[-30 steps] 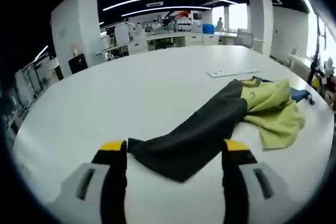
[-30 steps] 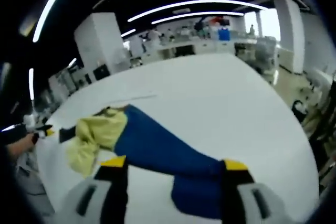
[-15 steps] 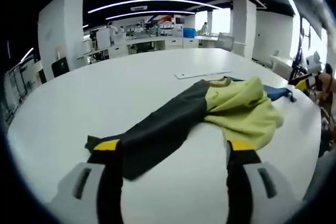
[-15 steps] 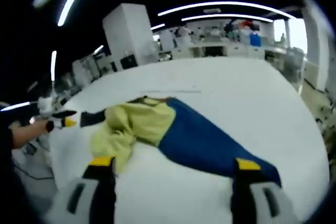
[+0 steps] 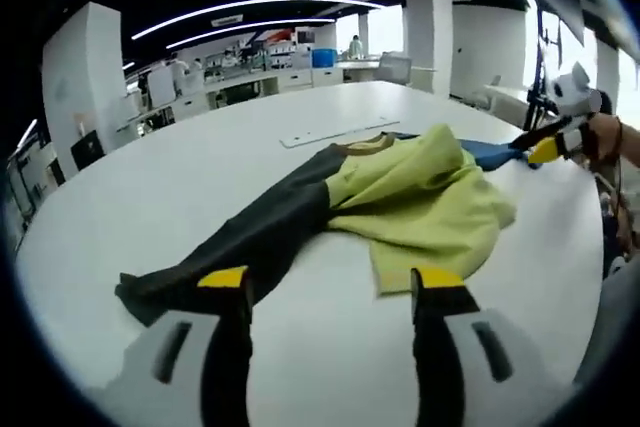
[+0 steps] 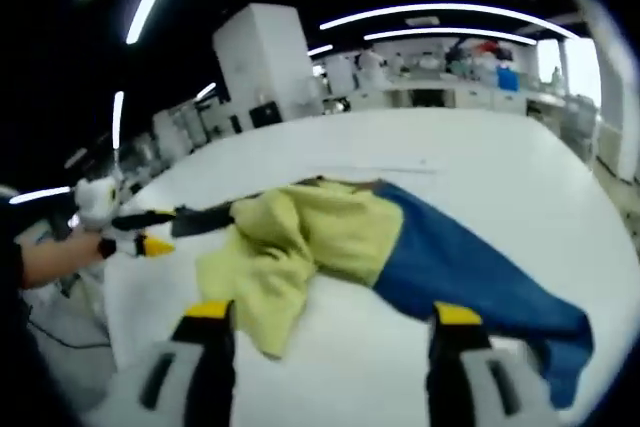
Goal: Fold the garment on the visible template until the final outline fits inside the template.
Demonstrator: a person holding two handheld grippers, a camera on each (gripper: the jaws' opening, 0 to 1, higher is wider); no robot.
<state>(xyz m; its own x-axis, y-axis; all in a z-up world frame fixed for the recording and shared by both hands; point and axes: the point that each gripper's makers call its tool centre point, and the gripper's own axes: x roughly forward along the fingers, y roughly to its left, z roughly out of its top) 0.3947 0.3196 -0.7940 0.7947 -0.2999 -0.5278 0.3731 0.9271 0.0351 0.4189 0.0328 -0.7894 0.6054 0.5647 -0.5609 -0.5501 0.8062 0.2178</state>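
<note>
Left gripper view is looking down along the left gripper (image 5: 329, 287), whose two yellow-tipped jaws are standing wide apart over the white table (image 5: 180, 187) with nothing between them. The garment (image 5: 400, 197), a long-sleeved top with a yellow-green body, is lying crumpled across the middle of the table. Its black sleeve (image 5: 240, 242) is stretching out towards the left gripper, the cuff end lying just beside the left-hand jaw tip and partly behind it; I cannot tell whether cloth and jaw are touching. The blue sleeve (image 5: 490, 154) is trailing off the far side of the body. At that sleeve's end the right gripper (image 5: 548, 142) is coming in from the right edge, held in a person's hand (image 5: 603, 137); its tips are sitting at the cloth, but I cannot tell whether they are closed on it. A pale strip (image 5: 335, 132) is lying flat on the table just beyond the collar.

Right gripper view is showing the right gripper (image 6: 333, 315) with its jaws spread wide and empty, the blue sleeve (image 6: 470, 267) running between them towards the lower right. The yellow-green body (image 6: 300, 247) is bunching up in the middle, and the black sleeve (image 6: 205, 217) is reaching left to where the left gripper (image 6: 140, 232) is hanging at its end.
</note>
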